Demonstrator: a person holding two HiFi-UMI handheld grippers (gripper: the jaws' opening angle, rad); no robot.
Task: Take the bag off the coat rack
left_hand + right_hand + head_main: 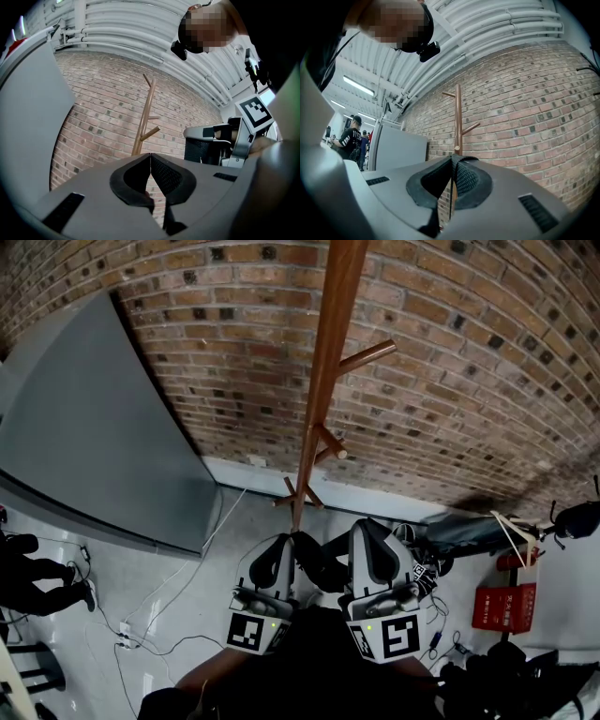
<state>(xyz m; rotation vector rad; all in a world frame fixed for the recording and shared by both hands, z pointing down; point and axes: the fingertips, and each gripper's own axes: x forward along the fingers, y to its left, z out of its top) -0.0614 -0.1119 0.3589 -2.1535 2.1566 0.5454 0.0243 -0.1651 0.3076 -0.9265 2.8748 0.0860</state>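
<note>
In the head view the coat rack [323,362] is standing bare at 12 o'clock. The left gripper [278,563] and right gripper [370,545] are sitting at 6 o'clock with a black strap [319,563] slung between them. The dark bulk below looks like the bag [300,662], so the lift-off seems done and the next move is drawing it clear of the pegs. Cables [169,615] are trailing across the floor at 7 o'clock. In the left gripper view the jaws are pressing together on a dark strip, seemingly that strap. In the right gripper view the jaws are pinching the webbing tight, the rack's pole dead ahead.
</note>
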